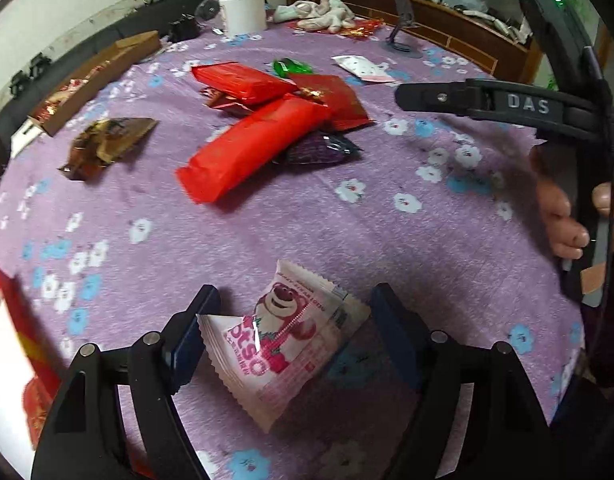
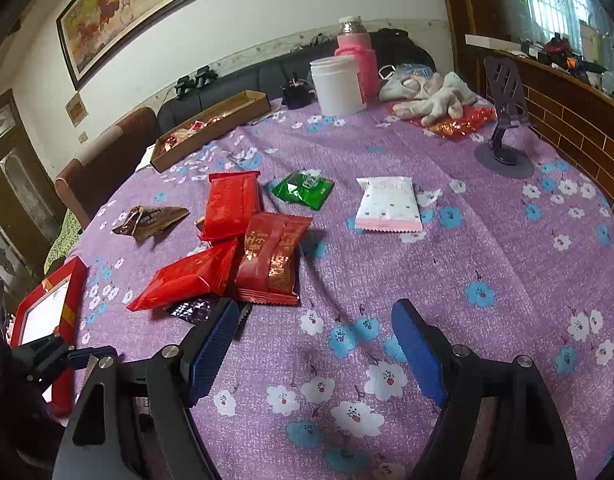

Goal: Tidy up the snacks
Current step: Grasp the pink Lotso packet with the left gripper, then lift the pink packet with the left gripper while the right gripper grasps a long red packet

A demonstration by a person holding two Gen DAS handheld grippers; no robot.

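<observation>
Left wrist view: left gripper jaws stand apart, with a pink-and-white bear snack pack lying between them on the purple flowered tablecloth; the left pad touches or nearly touches the pack's edge, the right pad is clear of it, so it is not clamped. Further up the table is a pile of red snack packs overlapping each other, with a dark purple pack tucked under the pile's right side. A brown wrapper sits apart to the left, a green pack and a white-pink pack behind the pile. A cardboard tray holding a few sweets is at the far left edge, and a red box is at the near left. The other tool, with a hand on its handle, shows at the right. Right wrist view: right gripper jaws are wide apart, nothing between them, only tablecloth below. Its left finger is just beside the dark purple pack at the pile's near edge; contact cannot be told. Red packs are ahead-left, the green pack and white-pink pack further back, the cardboard tray beyond. A white tub, pink bottle and phone stand are at the far side.
</observation>
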